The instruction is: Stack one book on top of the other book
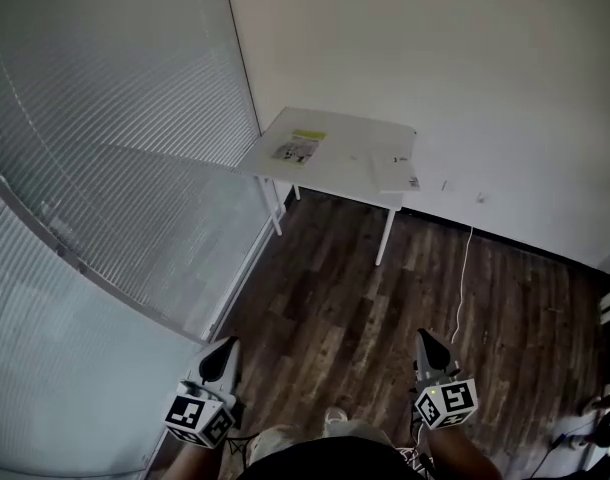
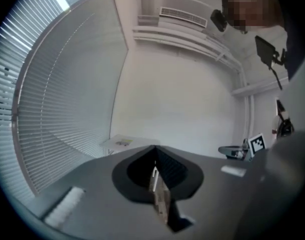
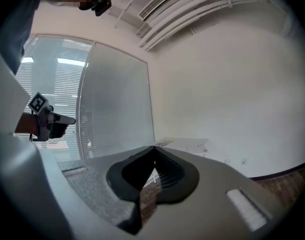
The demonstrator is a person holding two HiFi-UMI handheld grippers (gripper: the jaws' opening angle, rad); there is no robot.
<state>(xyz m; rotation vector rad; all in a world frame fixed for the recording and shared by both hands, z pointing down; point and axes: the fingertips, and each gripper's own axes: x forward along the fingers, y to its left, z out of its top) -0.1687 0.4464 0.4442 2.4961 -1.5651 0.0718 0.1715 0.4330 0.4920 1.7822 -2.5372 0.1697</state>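
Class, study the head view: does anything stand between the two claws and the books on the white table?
Nothing visible does. Only wood floor lies between the left claw, the right claw and the table. On it, bare tabletop separates the yellow-marked book from the white book.

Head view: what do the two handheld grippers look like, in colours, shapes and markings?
The left gripper and the right gripper match. Each has a grey body tapering to a black, pointed claw, with a white cube behind it bearing black square markers. The gripper views show ribbed black claw pads set in grey housing.
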